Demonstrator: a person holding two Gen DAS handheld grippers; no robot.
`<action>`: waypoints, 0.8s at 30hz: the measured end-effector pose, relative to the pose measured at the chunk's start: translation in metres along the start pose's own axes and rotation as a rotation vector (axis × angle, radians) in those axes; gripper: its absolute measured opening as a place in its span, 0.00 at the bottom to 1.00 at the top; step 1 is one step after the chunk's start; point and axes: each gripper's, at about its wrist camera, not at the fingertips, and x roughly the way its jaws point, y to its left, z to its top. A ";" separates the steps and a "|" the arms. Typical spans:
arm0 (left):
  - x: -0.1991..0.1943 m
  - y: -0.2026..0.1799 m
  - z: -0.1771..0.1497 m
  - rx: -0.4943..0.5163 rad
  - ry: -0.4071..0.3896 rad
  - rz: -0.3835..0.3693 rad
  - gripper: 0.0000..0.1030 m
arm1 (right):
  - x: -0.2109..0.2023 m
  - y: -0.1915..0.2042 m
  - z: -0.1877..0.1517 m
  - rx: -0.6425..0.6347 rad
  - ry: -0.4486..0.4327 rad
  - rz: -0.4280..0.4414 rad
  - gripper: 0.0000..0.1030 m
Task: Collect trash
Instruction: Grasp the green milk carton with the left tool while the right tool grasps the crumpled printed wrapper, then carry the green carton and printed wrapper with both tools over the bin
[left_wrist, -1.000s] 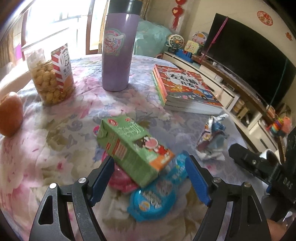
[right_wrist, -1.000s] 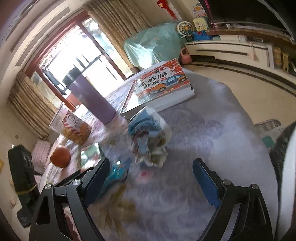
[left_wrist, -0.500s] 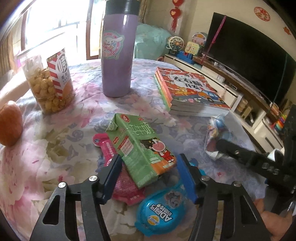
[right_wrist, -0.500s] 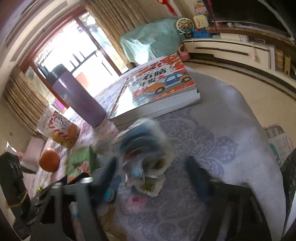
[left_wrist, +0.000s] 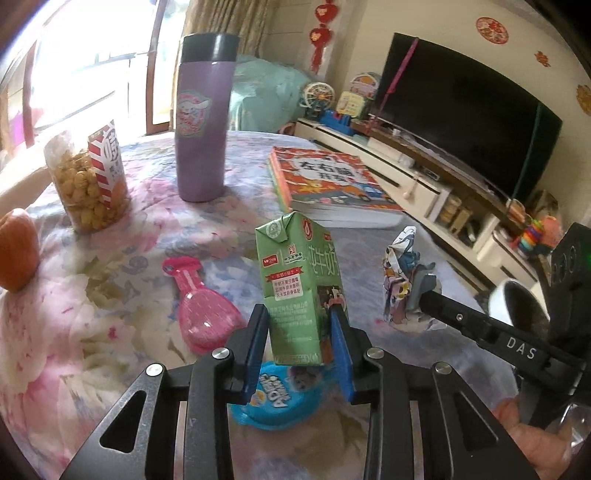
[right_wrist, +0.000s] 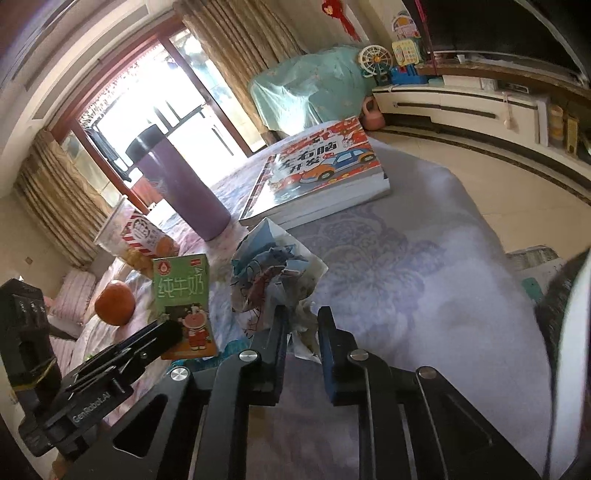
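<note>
My left gripper (left_wrist: 301, 341) has its jaws, which have just been closing, clamped on the lower part of the green milk carton (left_wrist: 301, 284), holding it upright above the blue wrapper (left_wrist: 280, 398) on the flowered tabletop (left_wrist: 122, 258). My right gripper (right_wrist: 302, 338) has just pinched its jaws tight on the crumpled paper wad (right_wrist: 275, 275), just beside the carton and in front of the books (right_wrist: 317, 177).

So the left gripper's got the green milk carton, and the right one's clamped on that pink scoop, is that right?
Not quite. The left gripper does hold the green milk carton, but the right gripper is clamped on the crumpled wrapper, as the right wrist view shows. The pink scoop lies untouched on the tablecloth in the left wrist view.
</note>
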 end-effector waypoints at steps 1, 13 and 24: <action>-0.003 -0.002 -0.001 0.003 -0.001 -0.007 0.30 | -0.005 0.000 -0.002 0.000 -0.005 0.000 0.15; -0.040 -0.036 -0.027 0.067 0.014 -0.110 0.30 | -0.071 -0.013 -0.033 0.053 -0.070 -0.009 0.15; -0.039 -0.059 -0.052 0.108 0.097 -0.154 0.33 | -0.115 -0.024 -0.063 0.100 -0.113 -0.034 0.15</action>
